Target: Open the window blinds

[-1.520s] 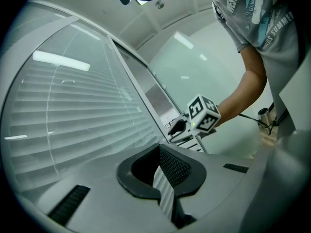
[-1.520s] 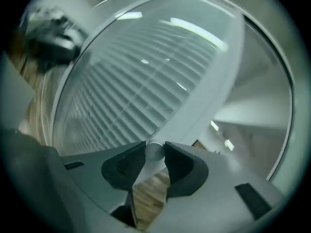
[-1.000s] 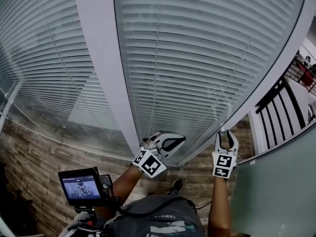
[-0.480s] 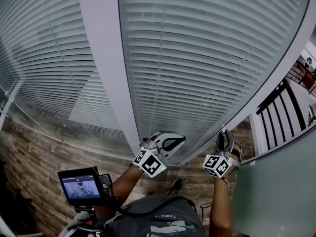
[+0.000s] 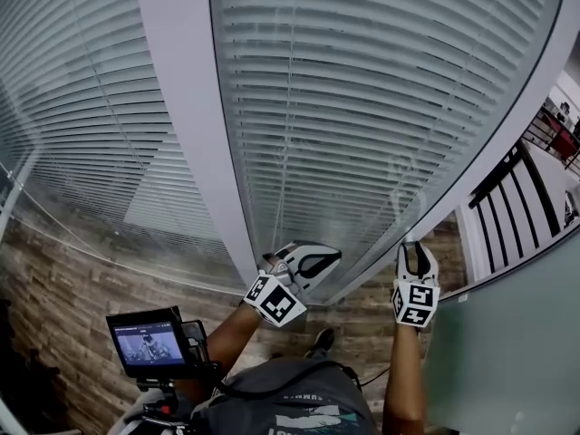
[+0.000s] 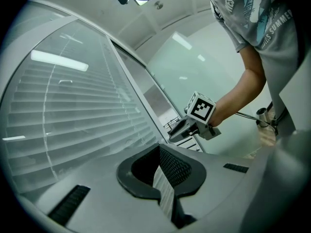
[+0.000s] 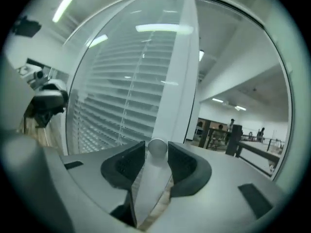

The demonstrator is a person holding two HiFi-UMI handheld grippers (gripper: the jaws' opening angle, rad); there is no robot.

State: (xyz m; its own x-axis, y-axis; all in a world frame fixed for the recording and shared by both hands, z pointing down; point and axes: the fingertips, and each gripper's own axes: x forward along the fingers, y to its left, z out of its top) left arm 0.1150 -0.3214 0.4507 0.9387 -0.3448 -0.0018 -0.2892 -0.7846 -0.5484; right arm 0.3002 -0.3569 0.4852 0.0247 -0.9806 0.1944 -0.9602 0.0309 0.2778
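R: my right gripper (image 7: 156, 155) clamped on knob (image 7: 157, 147), low on frame (image 7: 179, 72) | L: my left gripper (image 6: 160, 166) closed on nothing, idle | blinds (image 5: 362, 107) beyond, slats look mostly shut | step: turning knob, I judge | next: firm twist without slipping, watch whether slats tilt open

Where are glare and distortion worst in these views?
Head view: fisheye bows the window frame and blinds. Left gripper view: a ceiling-light reflection streaks the glass; corners go black. Right gripper view: more reflections on the glass; the knob between the jaws looks soft.
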